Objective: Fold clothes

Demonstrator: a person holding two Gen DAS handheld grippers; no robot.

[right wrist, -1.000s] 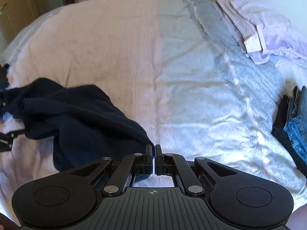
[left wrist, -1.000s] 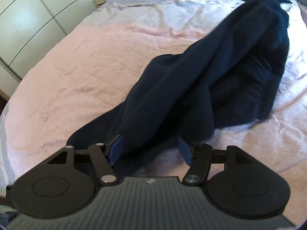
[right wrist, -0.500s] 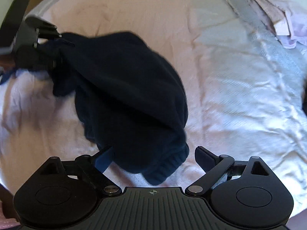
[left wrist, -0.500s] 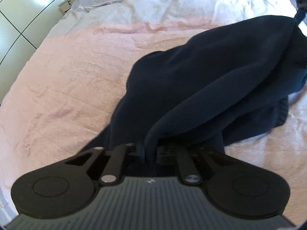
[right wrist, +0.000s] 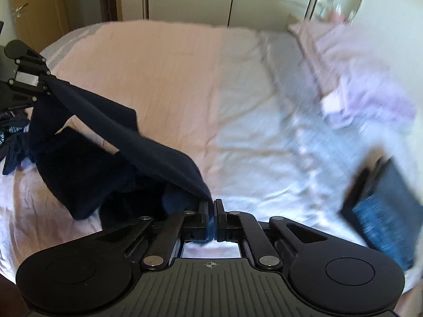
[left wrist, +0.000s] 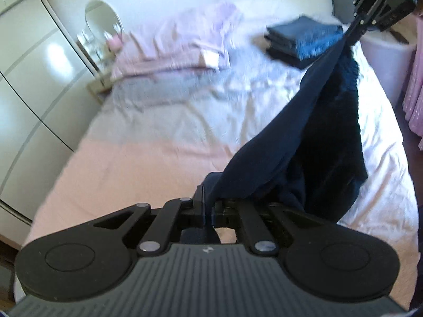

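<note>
Navy garment [left wrist: 325,142] was soft matt knit cloth — ribbed at one edge. Bed cover [right wrist: 185,84] was matt woven cloth, finely creased, pink and pale grey. Left gripper [left wrist: 208,206] and right gripper [right wrist: 211,216] were matt black plastic with bright metal pivot pins. Wardrobe doors [left wrist: 29,84] were glossy — light glared off them. Folded jeans [left wrist: 306,37] looked coarse denim.

The far side of the wrinkled pink-and-white bedspread [left wrist: 169,121] is smearing into blur beyond the left gripper [left wrist: 208,206], and the pale lilac folded bedding [left wrist: 179,42] there is losing its outline. The stack of folded dark blue jeans [right wrist: 383,206], right of the right gripper [right wrist: 211,211], is blurring and running past the picture's edge. The navy knitted sweater [right wrist: 111,163] is hiding both grippers' pads where they are pinching it.
</note>
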